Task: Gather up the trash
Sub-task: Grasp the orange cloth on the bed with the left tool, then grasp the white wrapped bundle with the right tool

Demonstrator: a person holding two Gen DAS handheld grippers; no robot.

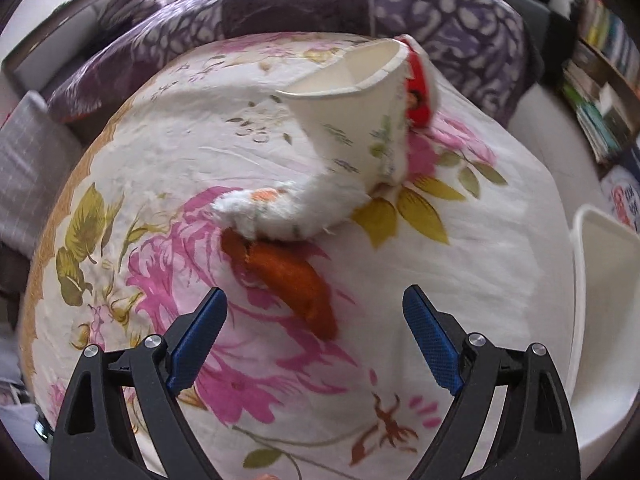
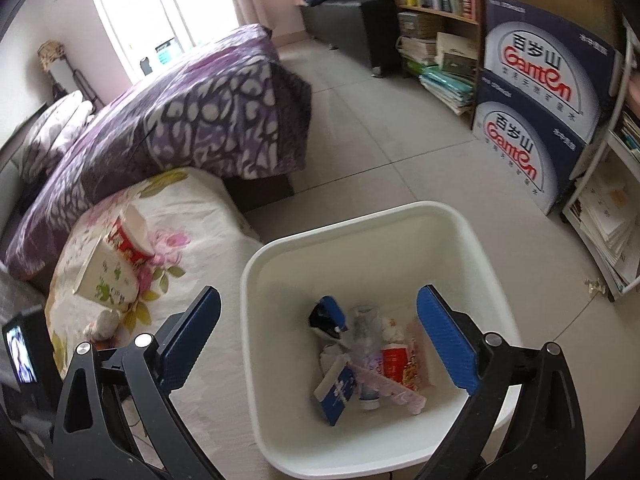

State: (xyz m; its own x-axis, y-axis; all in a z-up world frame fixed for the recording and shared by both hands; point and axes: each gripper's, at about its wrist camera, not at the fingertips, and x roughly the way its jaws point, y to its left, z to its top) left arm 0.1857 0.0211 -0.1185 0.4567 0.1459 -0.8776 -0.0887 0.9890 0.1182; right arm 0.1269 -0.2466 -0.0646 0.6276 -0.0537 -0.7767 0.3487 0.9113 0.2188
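The bed (image 1: pixel 500 264) carries a floral sheet in white, pink and yellow-green, with a purple-and-white patterned quilt (image 2: pixel 192 120) heaped at its far end. The floor (image 2: pixel 380 140) beside it is pale tile. Two dark blue cartons (image 2: pixel 548 120) marked in red and white stand stacked against a bookshelf (image 2: pixel 436 12) on the far side of the floor.

A white bin (image 2: pixel 256 280) stands on the floor just beside the bed. It holds collected trash: a clear plastic bottle (image 2: pixel 366 340), a small red-and-white bottle (image 2: pixel 394 360), a blue-and-white flat box (image 2: pixel 334 392), a dark item with a blue cap (image 2: pixel 328 318), and pale pink wrapping (image 2: pixel 396 390).

On the sheet, uncollected trash lies together. A crushed white paper cup (image 1: pixel 352 108) with a faint green print lies on its side, mouth open. A red-printed cup (image 1: pixel 418 92) lies just behind it, touching. A crumpled white tissue (image 1: pixel 288 212) lies against the white cup's base. An orange peel-like scrap (image 1: pixel 296 280) lies just beside the tissue, nearest the left tongs.

The left tongs (image 1: pixel 316 308) hang over the sheet, jaws wide apart and empty, the orange scrap showing between the blue pads without contact.

The right tongs (image 2: pixel 320 312) hang above the bin, jaws wide apart, gripping nothing.
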